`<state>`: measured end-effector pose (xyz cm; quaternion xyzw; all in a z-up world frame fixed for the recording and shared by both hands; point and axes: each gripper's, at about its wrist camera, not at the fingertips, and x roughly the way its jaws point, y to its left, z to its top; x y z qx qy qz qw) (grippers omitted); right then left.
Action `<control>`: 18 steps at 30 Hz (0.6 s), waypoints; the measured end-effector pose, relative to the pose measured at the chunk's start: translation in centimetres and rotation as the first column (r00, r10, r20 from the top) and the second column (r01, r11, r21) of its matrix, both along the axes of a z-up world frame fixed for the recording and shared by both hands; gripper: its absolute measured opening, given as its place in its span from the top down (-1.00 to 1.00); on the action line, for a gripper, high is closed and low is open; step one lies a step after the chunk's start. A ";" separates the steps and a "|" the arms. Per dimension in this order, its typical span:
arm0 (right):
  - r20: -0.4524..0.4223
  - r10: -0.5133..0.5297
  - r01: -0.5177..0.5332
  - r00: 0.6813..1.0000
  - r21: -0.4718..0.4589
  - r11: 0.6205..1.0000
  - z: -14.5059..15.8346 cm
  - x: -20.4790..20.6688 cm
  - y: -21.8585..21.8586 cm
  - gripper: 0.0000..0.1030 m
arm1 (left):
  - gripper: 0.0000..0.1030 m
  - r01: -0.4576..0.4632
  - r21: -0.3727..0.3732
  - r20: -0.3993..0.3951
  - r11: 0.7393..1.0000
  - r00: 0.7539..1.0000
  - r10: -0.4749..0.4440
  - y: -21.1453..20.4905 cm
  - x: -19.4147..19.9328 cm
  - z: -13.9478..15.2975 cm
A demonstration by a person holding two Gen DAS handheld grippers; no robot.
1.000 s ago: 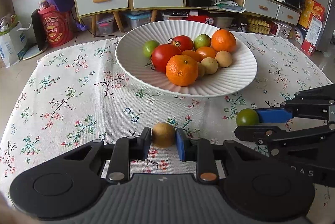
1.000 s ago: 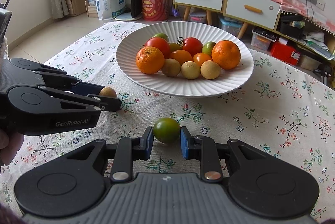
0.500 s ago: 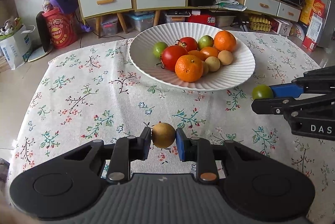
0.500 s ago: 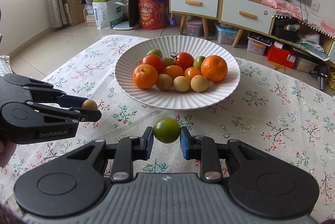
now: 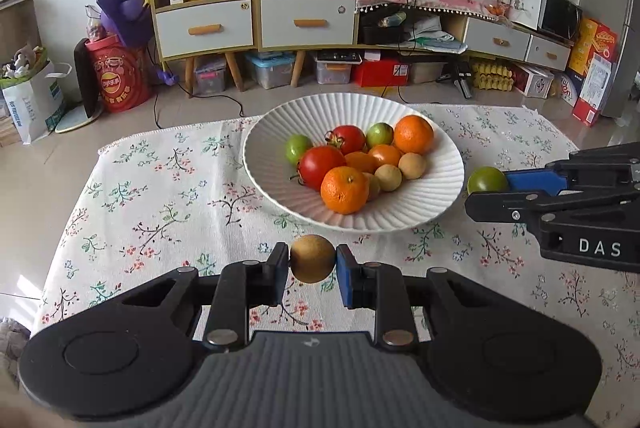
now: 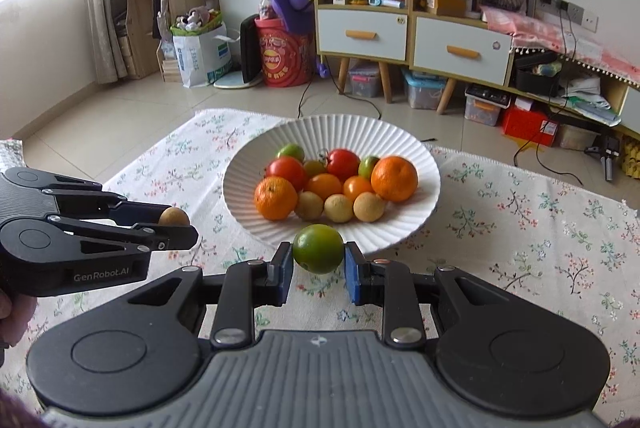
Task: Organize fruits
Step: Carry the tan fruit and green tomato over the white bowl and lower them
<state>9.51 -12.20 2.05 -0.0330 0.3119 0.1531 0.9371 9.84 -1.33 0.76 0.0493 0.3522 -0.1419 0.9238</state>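
A: Brown and round, the small longan-like fruit (image 5: pixel 312 259) sits pinched between the pads of the left claw (image 5: pixel 312 264), clear of the floral tablecloth on the table (image 5: pixel 160 196).

B: And the right claw (image 6: pixel 318 260)?

A: Clamped on the round green tomato (image 6: pixel 318 248), also off the cloth. Both point toward the white ribbed ceramic plate (image 6: pixel 400 136) at twelve o'clock.

B: Why held side-on like that?

A: Pads at three and nine o'clock grip the widest girth, so neither fruit should roll out. I'd judge both are bound for the plate, where oranges, red tomatoes and pale longans are already heaped.
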 end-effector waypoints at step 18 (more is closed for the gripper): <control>-0.007 -0.114 0.114 0.993 0.104 0.988 0.0 6.3 -2.4 0.52 | 0.68 -0.065 -0.100 0.030 0.993 0.997 0.068 -1.3 7.6 1.2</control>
